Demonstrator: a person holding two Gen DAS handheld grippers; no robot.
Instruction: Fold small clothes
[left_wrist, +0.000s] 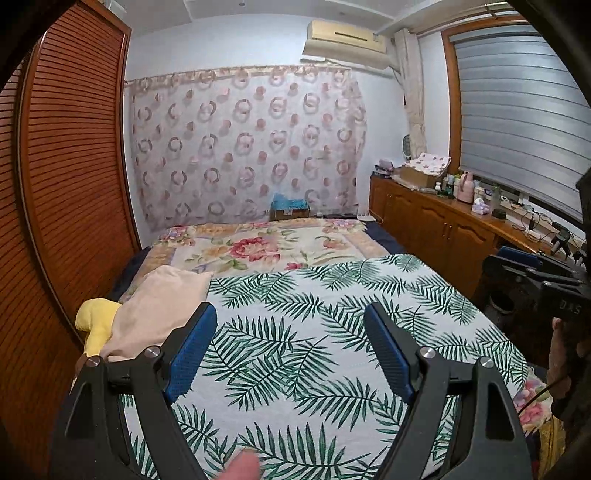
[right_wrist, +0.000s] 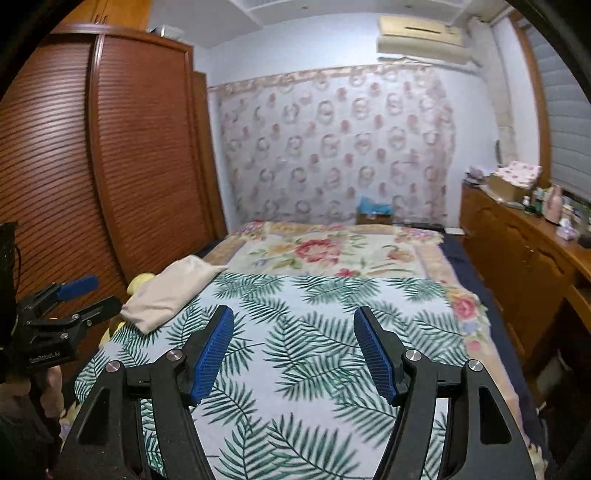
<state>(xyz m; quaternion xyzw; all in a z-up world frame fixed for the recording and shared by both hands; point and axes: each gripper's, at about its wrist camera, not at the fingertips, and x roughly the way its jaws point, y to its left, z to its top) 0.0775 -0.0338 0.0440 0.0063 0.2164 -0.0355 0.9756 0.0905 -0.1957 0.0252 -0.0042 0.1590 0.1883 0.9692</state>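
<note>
We hover both grippers, left gripper (left_wrist: 291, 347) and right gripper (right_wrist: 293, 349), spread and empty over the leaf-print sheet (left_wrist: 295, 332), ready for the beige garment (left_wrist: 159, 310) at its corner.

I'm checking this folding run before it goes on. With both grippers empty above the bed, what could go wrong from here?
1. The folded beige cloth lies at the edge of the palm-leaf printed sheet, partly over a yellow garment; a grab there might take both.
2. It sits by the bed's side next to the louvred wooden wardrobe, so a nudge could push it off.
3. The left gripper and right gripper could collide when reaching the same pile.
</note>
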